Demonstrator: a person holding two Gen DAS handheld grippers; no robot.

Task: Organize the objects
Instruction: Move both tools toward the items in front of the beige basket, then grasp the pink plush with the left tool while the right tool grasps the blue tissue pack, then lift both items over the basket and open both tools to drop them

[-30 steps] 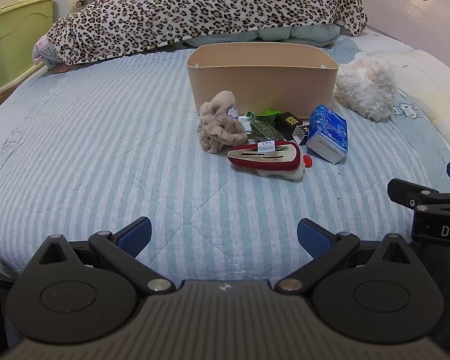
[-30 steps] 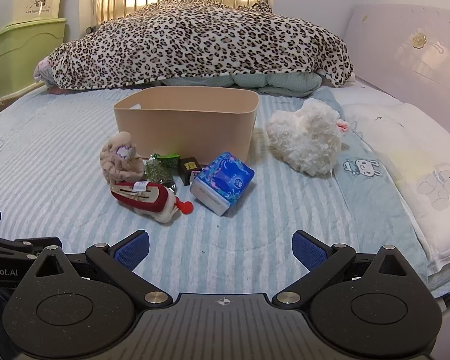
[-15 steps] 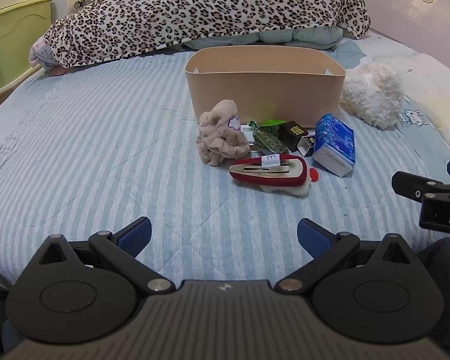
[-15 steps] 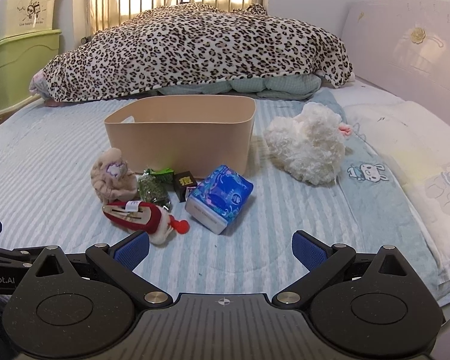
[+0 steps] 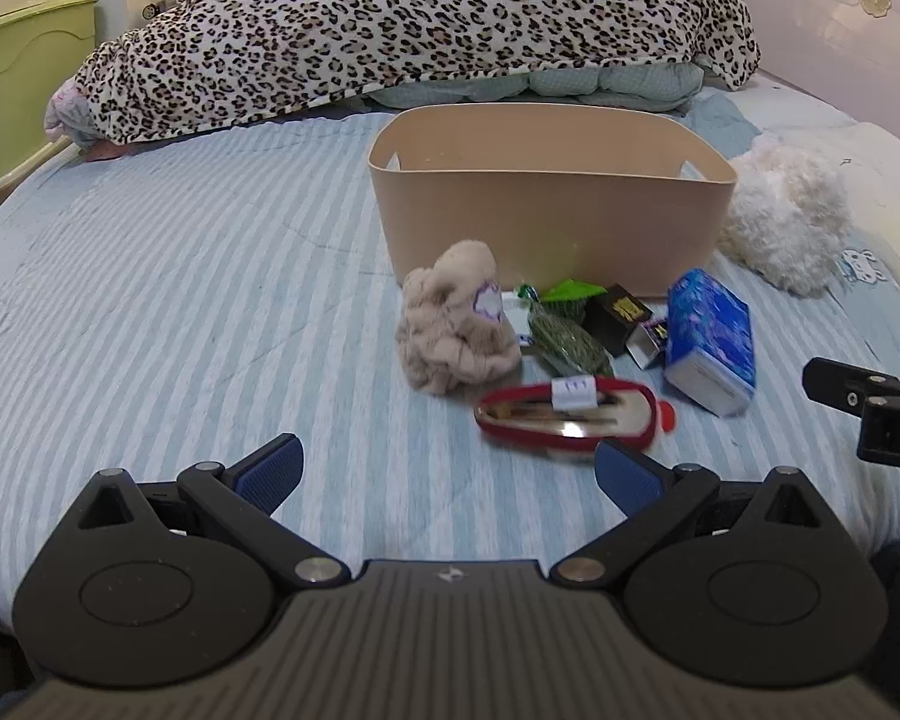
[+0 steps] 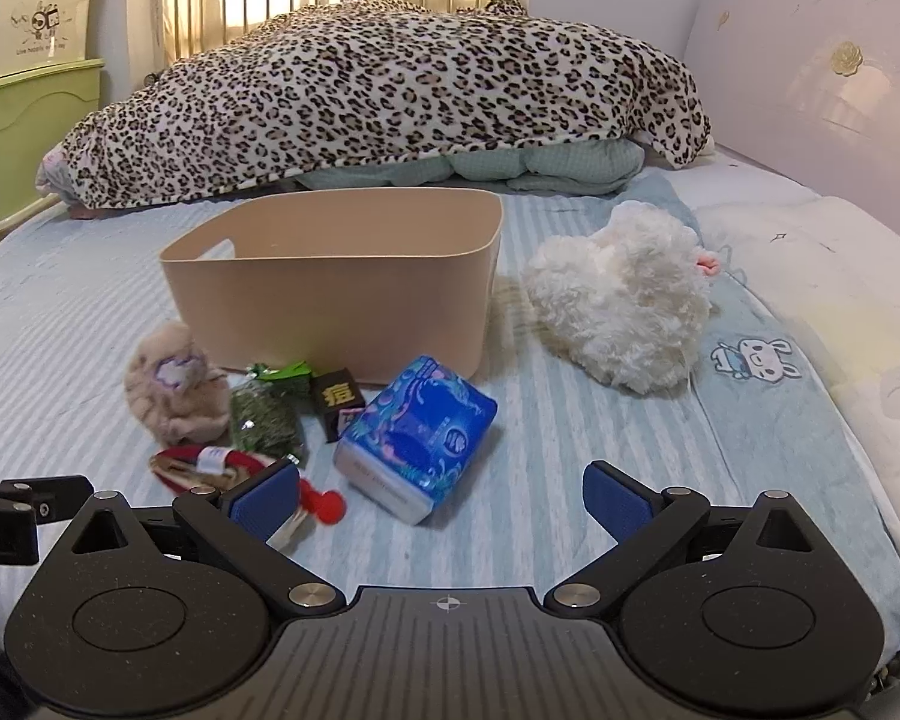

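Observation:
A beige bin (image 5: 552, 222) (image 6: 336, 294) stands on the striped bed. In front of it lie a beige plush scrunchie (image 5: 456, 324) (image 6: 171, 387), a green packet (image 5: 567, 342) (image 6: 267, 420), a small black box (image 5: 621, 315) (image 6: 336, 399), a blue tissue pack (image 5: 711, 339) (image 6: 417, 435) and a red hair clip (image 5: 564, 411) (image 6: 210, 465). My left gripper (image 5: 447, 471) is open and empty, just short of the clip. My right gripper (image 6: 441, 501) is open and empty, close in front of the tissue pack; its left finger overlaps the clip.
A white fluffy toy (image 5: 780, 228) (image 6: 621, 309) lies right of the bin. A leopard blanket (image 5: 414, 24) is piled at the back. A pillow (image 6: 840, 300) lies at the right, green drawers (image 6: 24, 132) at the left.
Both grippers have moved forward toward the pile of objects, which now looks larger and nearer. Both stay open.

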